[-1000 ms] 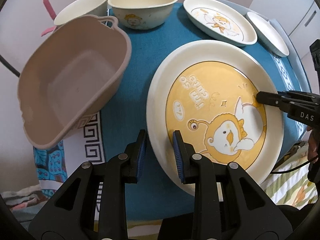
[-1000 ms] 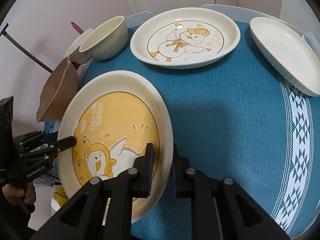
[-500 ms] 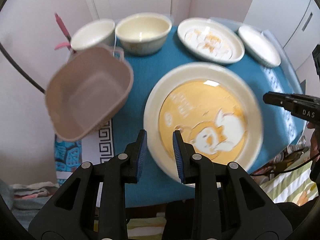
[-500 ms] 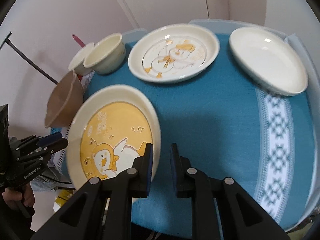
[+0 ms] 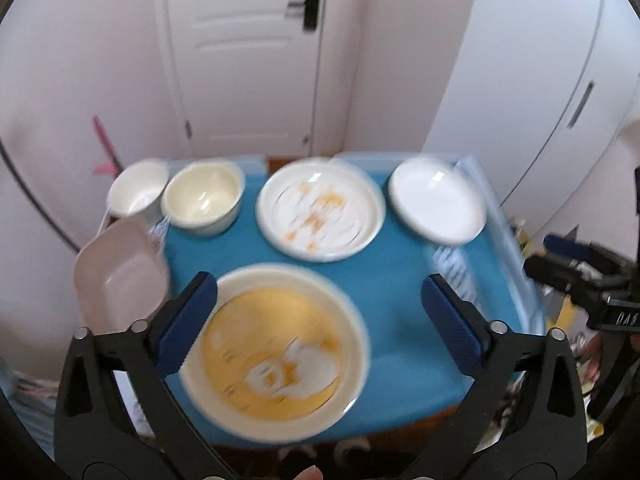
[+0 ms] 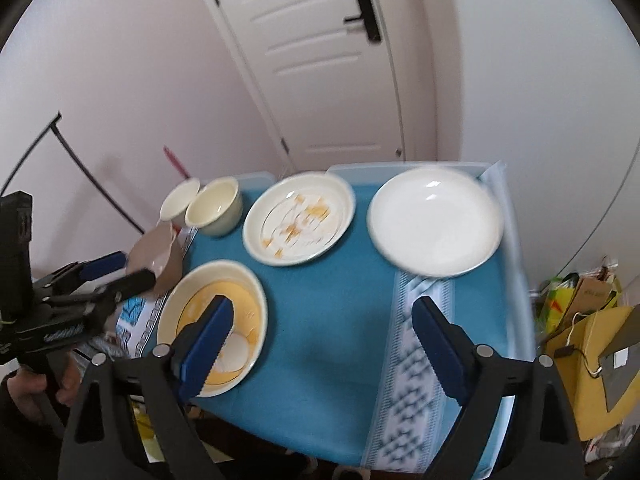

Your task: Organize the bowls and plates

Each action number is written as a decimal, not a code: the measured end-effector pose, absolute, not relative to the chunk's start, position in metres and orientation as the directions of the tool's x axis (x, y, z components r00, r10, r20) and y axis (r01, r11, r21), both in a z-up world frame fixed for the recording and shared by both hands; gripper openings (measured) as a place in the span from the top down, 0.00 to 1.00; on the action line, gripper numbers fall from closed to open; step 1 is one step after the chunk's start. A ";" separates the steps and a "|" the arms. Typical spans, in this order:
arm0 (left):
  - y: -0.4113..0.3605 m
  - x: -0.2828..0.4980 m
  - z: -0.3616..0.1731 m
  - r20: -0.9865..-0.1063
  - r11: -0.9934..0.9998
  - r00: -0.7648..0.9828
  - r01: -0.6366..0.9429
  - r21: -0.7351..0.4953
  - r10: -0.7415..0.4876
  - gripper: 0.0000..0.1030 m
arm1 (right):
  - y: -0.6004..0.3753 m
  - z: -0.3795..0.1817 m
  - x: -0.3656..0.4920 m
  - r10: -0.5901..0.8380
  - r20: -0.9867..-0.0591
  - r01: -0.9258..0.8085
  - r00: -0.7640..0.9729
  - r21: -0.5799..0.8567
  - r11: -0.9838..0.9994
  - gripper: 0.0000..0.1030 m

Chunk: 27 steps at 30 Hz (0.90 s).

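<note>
Both my hand-held grippers hang above the worktop (image 6: 340, 320), raised, holding nothing. Left hand-held gripper (image 5: 320, 316): fingers spread wide. Right hand-held gripper (image 6: 320, 340): likewise wide. The yellow plate (image 5: 276, 348), blurred, apparently lies flat at the near edge.

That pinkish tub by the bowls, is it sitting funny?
Yes. The pinkish tub sits at the table's left edge, tipped on a slant, and seems to hang partly past the blue cloth, so it looks ready to slide off. The plates and bowls lie flat, with nothing spilled or broken.
</note>
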<state>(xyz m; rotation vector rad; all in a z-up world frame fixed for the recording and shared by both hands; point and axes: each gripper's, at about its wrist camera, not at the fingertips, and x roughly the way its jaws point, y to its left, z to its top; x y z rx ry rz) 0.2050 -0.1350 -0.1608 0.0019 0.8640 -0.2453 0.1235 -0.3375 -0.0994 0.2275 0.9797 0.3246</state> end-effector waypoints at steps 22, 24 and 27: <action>-0.269 0.438 -0.248 -0.878 0.720 0.098 0.619 -0.315 -0.469 0.02 | -0.432 -0.163 0.205 0.208 -0.847 0.329 0.489 0.400 0.856 0.01; -0.277 0.452 -0.265 -0.882 0.704 0.053 0.626 -0.336 -0.468 0.08 | -0.437 -0.189 0.218 0.203 -0.874 0.392 0.442 0.392 0.832 0.01; -0.291 0.468 -0.293 -0.889 0.679 -0.011 0.640 -0.358 -0.458 0.21 | -0.441 -0.218 0.227 0.191 -0.891 0.452 0.413 0.382 0.806 0.03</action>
